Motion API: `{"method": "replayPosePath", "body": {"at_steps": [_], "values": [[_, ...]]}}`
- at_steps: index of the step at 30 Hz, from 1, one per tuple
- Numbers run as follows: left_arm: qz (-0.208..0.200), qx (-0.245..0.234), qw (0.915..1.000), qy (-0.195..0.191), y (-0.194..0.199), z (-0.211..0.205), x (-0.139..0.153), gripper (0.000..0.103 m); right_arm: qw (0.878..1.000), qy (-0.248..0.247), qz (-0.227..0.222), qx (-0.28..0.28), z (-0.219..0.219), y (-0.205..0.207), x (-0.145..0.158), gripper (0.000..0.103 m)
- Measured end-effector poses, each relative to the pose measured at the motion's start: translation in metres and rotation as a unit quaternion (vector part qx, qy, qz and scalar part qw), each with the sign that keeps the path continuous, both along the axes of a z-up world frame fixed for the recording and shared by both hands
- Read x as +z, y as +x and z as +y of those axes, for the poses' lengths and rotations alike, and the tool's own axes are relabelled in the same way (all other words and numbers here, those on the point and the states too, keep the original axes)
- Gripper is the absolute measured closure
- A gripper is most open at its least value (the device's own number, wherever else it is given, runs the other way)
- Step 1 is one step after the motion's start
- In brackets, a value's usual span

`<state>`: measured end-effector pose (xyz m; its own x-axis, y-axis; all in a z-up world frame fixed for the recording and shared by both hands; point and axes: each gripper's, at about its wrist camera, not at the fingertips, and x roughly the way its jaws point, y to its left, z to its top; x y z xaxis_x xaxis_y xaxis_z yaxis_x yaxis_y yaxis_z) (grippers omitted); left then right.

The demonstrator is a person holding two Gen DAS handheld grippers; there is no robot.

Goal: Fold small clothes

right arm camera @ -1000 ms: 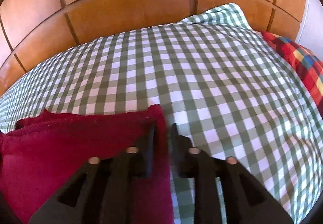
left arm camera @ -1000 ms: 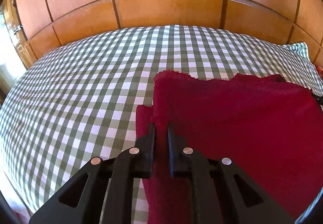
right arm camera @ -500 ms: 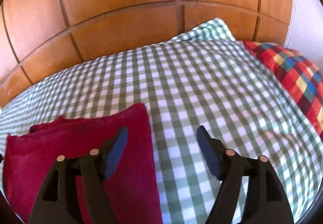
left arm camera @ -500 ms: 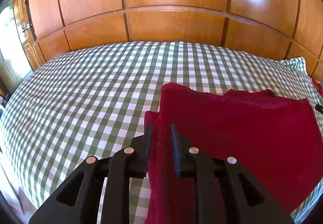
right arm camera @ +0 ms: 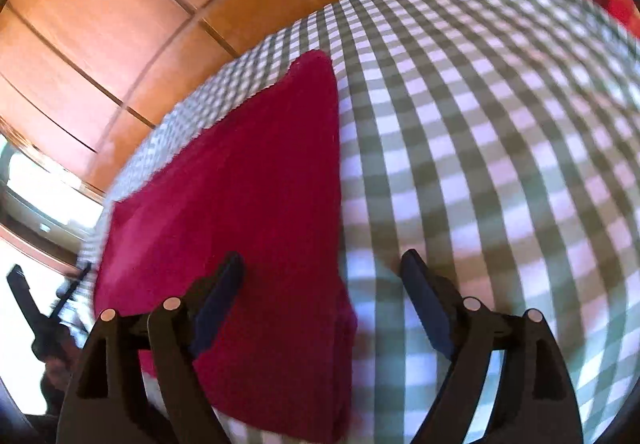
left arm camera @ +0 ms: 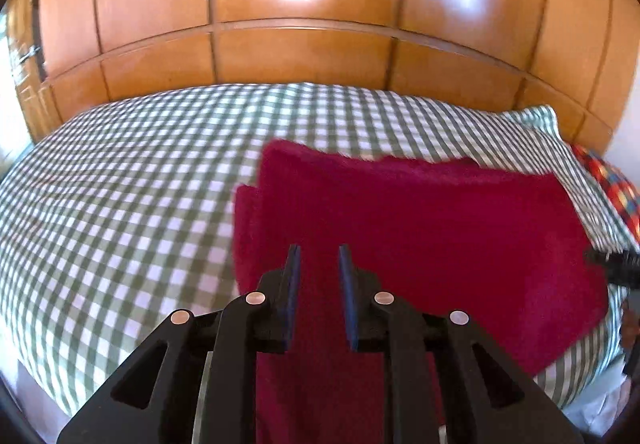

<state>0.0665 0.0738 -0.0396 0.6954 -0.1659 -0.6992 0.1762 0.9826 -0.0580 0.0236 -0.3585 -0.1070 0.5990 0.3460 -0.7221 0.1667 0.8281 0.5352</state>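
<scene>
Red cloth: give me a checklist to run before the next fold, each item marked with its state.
1. Red cloth lies flat on the checked bedspread: ok.
2. Right gripper let go: ok; its jaws have just been opening and stand wide, above the cloth's edge.
3. Left gripper let go: cannot tell; the jaws stand narrowly apart over the cloth, and the view does not show whether the pads touch it.
4. Fold edges lined up: not ok; a lower layer sticks out at the left side.
5. Room on the bedspread for another fold: ok.
</scene>
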Motion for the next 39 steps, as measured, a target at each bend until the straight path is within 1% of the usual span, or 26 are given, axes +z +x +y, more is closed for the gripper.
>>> {"method": "replayPosePath", "body": {"at_steps": [3, 4, 5, 7, 8, 10, 14, 15, 16, 17, 18, 19, 21, 23, 25, 28, 31, 32, 35, 36, 38, 39], "values": [[0.008, -0.021, 0.9996, -0.016, -0.009, -0.005, -0.004, 0.085, 0.999, 0.033, -0.005, 0.008, -0.007, -0.007, -0.002, 0.022], [0.012, -0.028, 0.9994, -0.016, -0.010, -0.007, -0.006, 0.085, 0.999, 0.039, -0.005, 0.014, -0.008, -0.008, -0.002, 0.022], [0.017, -0.033, 0.9993, -0.006, -0.010, -0.011, -0.009, 0.085, 0.999, 0.047, -0.005, 0.024, -0.007, -0.008, -0.003, 0.022], [0.022, -0.029, 0.9993, 0.009, -0.007, -0.014, -0.016, 0.085, 0.998, 0.054, -0.007, 0.028, -0.006, -0.008, -0.003, 0.022], [0.028, -0.026, 0.9992, 0.006, -0.004, -0.014, -0.019, 0.085, 0.997, 0.065, -0.011, 0.028, -0.008, -0.005, -0.004, 0.023], [0.035, -0.019, 0.9992, -0.002, 0.000, -0.012, -0.019, 0.085, 0.996, 0.080, -0.016, 0.023, -0.012, -0.003, -0.005, 0.032], [0.037, -0.014, 0.9991, -0.015, 0.008, -0.008, -0.013, 0.085, 0.995, 0.093, -0.020, 0.032, -0.012, 0.024, -0.005, 0.034], [0.044, -0.007, 0.9989, -0.016, 0.011, -0.006, -0.016, 0.085, 0.995, 0.094, -0.020, 0.034, -0.011, 0.029, -0.006, 0.037], [0.050, 0.001, 0.9986, -0.015, 0.015, -0.004, -0.018, 0.085, 0.995, 0.095, -0.021, 0.035, -0.009, 0.032, -0.007, 0.044], [0.054, 0.006, 0.9983, -0.017, 0.016, -0.001, -0.019, 0.085, 0.995, 0.094, -0.021, 0.040, -0.006, 0.037, -0.008, 0.048], [0.061, 0.012, 0.9977, -0.027, 0.020, 0.002, -0.020, 0.085, 0.995, 0.092, -0.020, 0.044, -0.005, 0.040, -0.009, 0.059], [0.066, 0.017, 0.9969, -0.038, 0.023, 0.005, -0.020, 0.085, 0.995, 0.090, -0.017, 0.047, -0.004, 0.042, -0.010, 0.067], [0.077, 0.024, 0.9952, -0.056, 0.028, 0.009, -0.021, 0.085, 0.994, 0.096, -0.018, 0.051, -0.001, 0.041, -0.009, 0.077], [0.089, 0.030, 0.9927, -0.076, 0.035, 0.015, -0.021, 0.085, 0.993, 0.104, -0.025, 0.049, 0.001, 0.039, -0.003, 0.079], [0.088, 0.030, 0.9918, -0.088, 0.036, 0.019, -0.018, 0.085, 0.992, 0.112, -0.032, 0.049, 0.004, 0.037, 0.007, 0.079], [0.075, 0.020, 0.9919, -0.101, 0.031, 0.027, -0.011, 0.085, 0.990, 0.116, -0.044, 0.061, 0.013, 0.036, 0.031, 0.080], [0.083, 0.006, 0.9903, -0.111, 0.026, 0.035, -0.014, 0.085, 0.991, 0.104, -0.046, 0.075, 0.033, 0.041, 0.058, 0.081], [0.086, 0.005, 0.9893, -0.118, 0.025, 0.038, -0.015, 0.085, 0.990, 0.102, -0.052, 0.087, 0.045, 0.043, 0.071, 0.082], [0.100, -0.011, 0.9811, -0.165, 0.023, 0.051, -0.017, 0.085, 0.987, 0.084, -0.064, 0.121, 0.085, 0.053, 0.105, 0.084], [0.104, -0.019, 0.9791, -0.174, 0.022, 0.053, -0.018, 0.085, 0.986, 0.080, -0.067, 0.133, 0.099, 0.057, 0.115, 0.084], [0.107, -0.025, 0.9786, -0.174, 0.022, 0.055, -0.019, 0.085, 0.982, 0.072, -0.070, 0.159, 0.131, 0.068, 0.131, 0.085], [0.112, -0.032, 0.9766, -0.181, 0.025, 0.057, -0.021, 0.085, 0.980, 0.070, -0.069, 0.175, 0.150, 0.074, 0.137, 0.085]]}}
